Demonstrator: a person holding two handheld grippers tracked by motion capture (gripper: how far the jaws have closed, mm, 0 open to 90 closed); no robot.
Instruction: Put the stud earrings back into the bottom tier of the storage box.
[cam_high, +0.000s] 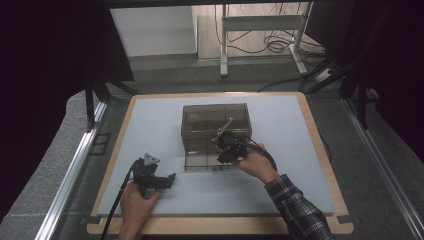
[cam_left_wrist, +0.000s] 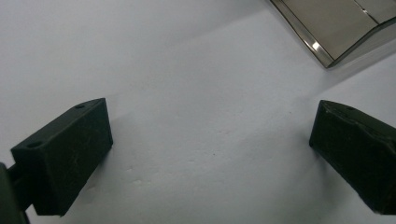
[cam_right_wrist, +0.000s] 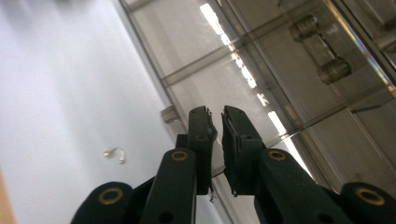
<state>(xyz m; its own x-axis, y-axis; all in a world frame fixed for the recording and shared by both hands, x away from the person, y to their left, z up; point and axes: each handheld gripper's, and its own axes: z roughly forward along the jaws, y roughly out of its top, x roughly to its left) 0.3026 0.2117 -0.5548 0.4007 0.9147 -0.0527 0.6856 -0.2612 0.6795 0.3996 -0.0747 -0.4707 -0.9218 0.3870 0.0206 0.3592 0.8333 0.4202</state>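
box: a smoked, see-through plastic compartment box (cam_high: 215, 134) is set at the middle of the high view, on the pale tabletop (cam_high: 150, 125), with its lid shut; dividers are seen through the top, so that it reads as an organiser.
right gripper: the right gripper (cam_right_wrist: 215, 128) is held at the lower right edge of the box, jaws pressed nearly together; a thin clear edge of the box front seems to run between them, but whether it is pinched cannot be told. it is judged to be placed there to work the lid or its front edge.
hinge or latch parts: two small clear cylinders (cam_right_wrist: 322, 46) are seen at the upper right of the right gripper view.
left gripper: the left gripper (cam_high: 159, 181) is rested at the lower left of the high view, jaws spread wide over bare tabletop, nothing between them; it is judged to be parked near the box, ready to steady it.
small item: a small metal piece (cam_right_wrist: 116, 154) lies on the tabletop beside the box.
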